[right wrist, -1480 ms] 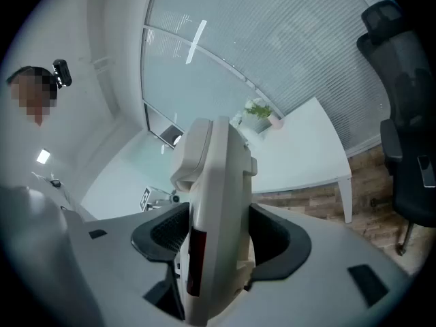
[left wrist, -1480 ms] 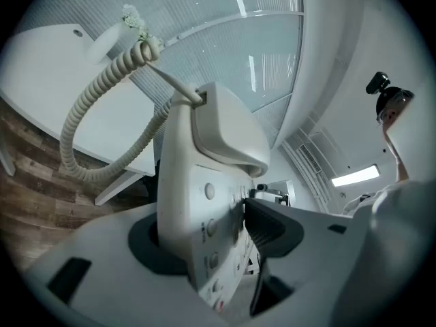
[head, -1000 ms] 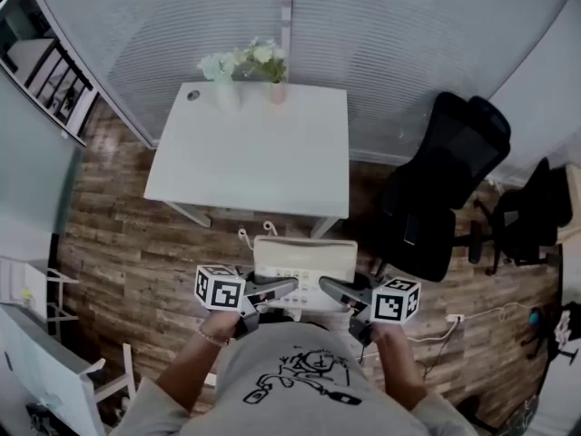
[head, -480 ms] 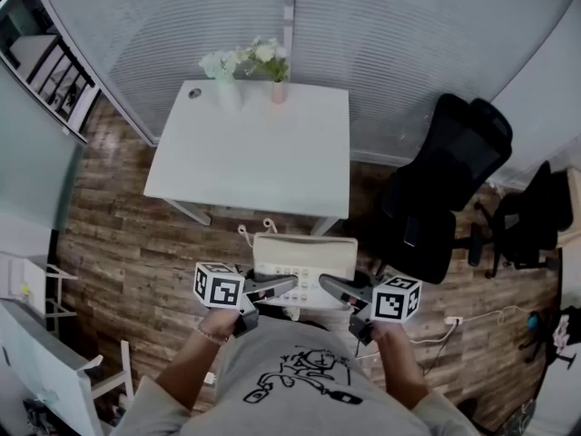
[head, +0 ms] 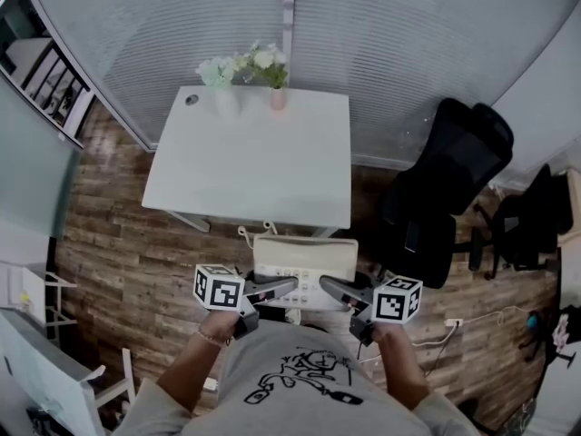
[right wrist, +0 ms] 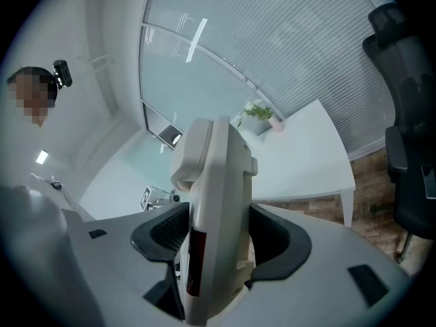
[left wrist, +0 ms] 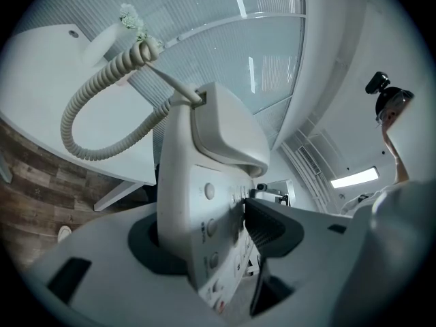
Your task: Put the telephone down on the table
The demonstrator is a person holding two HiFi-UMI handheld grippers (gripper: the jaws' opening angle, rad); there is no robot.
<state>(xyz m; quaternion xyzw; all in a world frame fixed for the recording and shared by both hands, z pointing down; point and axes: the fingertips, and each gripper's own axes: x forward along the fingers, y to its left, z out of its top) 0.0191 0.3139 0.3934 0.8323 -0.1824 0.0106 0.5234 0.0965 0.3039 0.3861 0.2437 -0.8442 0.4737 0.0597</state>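
I hold a cream desk telephone [head: 304,269] in the air between both grippers, close to my chest and short of the white table [head: 250,157]. My left gripper [head: 289,287] is shut on the phone's left side, its pads pressing the keypad face [left wrist: 211,237]. My right gripper [head: 325,286] is shut on the phone's right edge [right wrist: 214,230]. The handset [left wrist: 228,131] rests in its cradle, and its coiled cord [left wrist: 95,107] loops out to the left. The phone is over the wooden floor, near the table's front edge.
Two small vases of flowers [head: 245,71] stand at the table's far edge. A black office chair [head: 445,189] stands to the right of the table, a second one [head: 526,216] beyond it. White shelving [head: 36,371] is at the lower left. Window blinds back the table.
Both grippers and the telephone have moved slightly forward toward the table, whose front edge now lies closer to the phone. The grip on the phone is unchanged.
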